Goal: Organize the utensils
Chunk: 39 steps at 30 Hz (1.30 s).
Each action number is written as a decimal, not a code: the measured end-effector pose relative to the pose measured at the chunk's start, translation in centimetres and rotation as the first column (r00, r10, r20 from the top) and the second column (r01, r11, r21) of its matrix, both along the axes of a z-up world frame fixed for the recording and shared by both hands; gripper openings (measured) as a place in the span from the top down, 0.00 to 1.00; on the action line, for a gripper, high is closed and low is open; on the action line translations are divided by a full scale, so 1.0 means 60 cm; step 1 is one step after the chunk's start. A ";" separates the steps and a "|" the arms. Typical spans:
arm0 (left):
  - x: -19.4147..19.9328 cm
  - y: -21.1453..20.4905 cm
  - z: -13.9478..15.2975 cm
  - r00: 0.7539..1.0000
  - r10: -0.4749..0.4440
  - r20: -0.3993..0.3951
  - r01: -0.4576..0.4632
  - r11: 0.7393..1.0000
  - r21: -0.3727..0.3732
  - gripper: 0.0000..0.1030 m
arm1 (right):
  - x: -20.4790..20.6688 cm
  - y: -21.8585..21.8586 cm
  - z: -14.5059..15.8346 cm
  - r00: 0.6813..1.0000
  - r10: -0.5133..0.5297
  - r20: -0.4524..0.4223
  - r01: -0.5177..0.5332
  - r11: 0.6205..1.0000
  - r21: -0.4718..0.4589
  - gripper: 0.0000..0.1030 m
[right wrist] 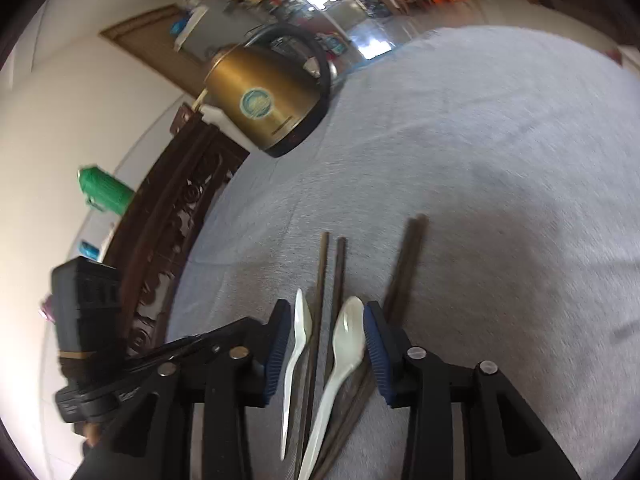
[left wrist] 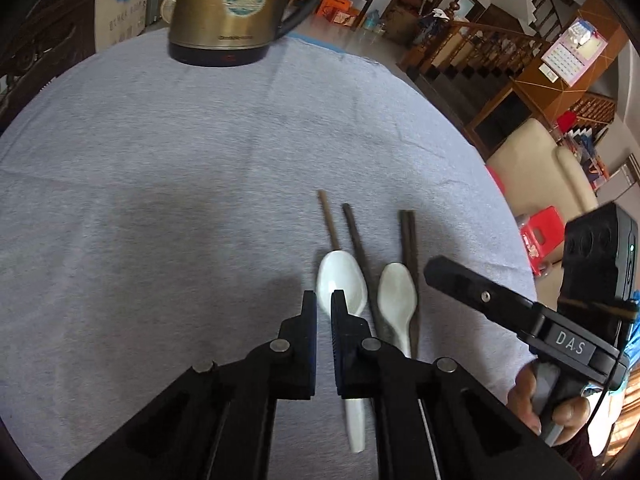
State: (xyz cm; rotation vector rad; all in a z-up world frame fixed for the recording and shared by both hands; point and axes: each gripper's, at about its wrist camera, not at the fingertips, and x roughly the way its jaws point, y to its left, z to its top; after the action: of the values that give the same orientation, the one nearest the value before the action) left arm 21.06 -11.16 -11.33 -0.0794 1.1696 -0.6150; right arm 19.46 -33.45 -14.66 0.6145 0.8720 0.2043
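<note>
Left gripper [left wrist: 324, 308] nearest the lens: fingers [left wrist: 309, 320] drawn together, narrow slit between the pads, nothing clamped. Left white spoon [left wrist: 342, 284] lies on the bench [left wrist: 160, 180] just beyond and right of the fingertips; its handle passes under the right finger and reappears below it. Second white spoon [left wrist: 397, 294] lies beside it to the right. Two dark chopsticks [left wrist: 356, 240] splay apart above the left spoon; a second chopstick pair [left wrist: 409, 240] lies close together along the second spoon. Right gripper [right wrist: 326, 320]: fingers [right wrist: 280, 340] apart, pressing on nothing; both spoons and one chopstick pair seen between them, other pair just outside the right finger. Brass-coloured kettle [left wrist: 236, 12] stands at the far bench edge, well apart.
</note>
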 end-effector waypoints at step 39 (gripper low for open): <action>-0.021 -0.041 0.010 0.999 0.030 0.034 -0.032 0.998 0.051 0.98 | -0.194 -0.076 0.053 0.960 -0.197 0.199 0.214 0.974 -0.068 0.93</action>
State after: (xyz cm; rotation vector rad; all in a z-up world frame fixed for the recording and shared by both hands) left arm 19.80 -13.64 -10.76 -0.0433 1.1490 -0.5562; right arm 7.84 -37.99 -11.50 0.5876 0.6230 0.0347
